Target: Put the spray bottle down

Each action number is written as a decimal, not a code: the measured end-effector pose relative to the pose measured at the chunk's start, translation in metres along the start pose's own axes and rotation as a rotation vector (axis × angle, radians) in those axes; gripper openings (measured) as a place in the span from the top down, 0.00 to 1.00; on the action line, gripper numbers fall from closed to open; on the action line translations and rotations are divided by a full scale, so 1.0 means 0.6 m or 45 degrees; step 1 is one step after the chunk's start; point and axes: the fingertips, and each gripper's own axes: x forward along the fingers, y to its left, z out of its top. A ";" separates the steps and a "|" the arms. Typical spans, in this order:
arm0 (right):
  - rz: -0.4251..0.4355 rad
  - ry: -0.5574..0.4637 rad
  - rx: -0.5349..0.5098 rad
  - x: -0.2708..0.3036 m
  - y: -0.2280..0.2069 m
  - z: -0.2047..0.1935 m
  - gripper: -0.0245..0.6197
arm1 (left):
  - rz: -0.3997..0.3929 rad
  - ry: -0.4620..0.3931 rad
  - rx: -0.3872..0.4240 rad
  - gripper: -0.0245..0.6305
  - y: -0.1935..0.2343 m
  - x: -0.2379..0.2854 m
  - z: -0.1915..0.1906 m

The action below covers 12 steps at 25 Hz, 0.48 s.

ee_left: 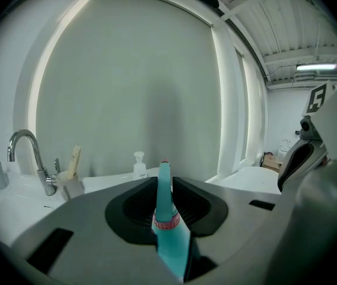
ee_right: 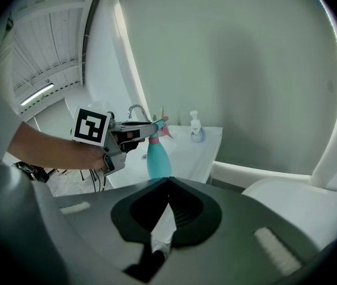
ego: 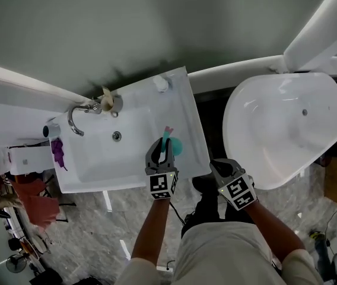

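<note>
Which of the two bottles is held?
The teal spray bottle, clamped in the left claw; the white pump bottle stands free at the back corner of the sink.

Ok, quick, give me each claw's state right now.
Left claw: closed on the teal spray bottle.
Right claw: closed, tips together, nothing clearly held.

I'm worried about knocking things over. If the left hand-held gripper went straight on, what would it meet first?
Probably the white pump bottle at the back edge of the basin, almost in line beyond the held spray bottle; behind it, the wall. Depth is uncertain.
</note>
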 end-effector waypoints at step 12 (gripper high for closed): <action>-0.058 0.049 0.043 0.006 -0.015 -0.043 0.95 | -0.013 -0.082 0.024 0.84 -0.007 0.022 -0.038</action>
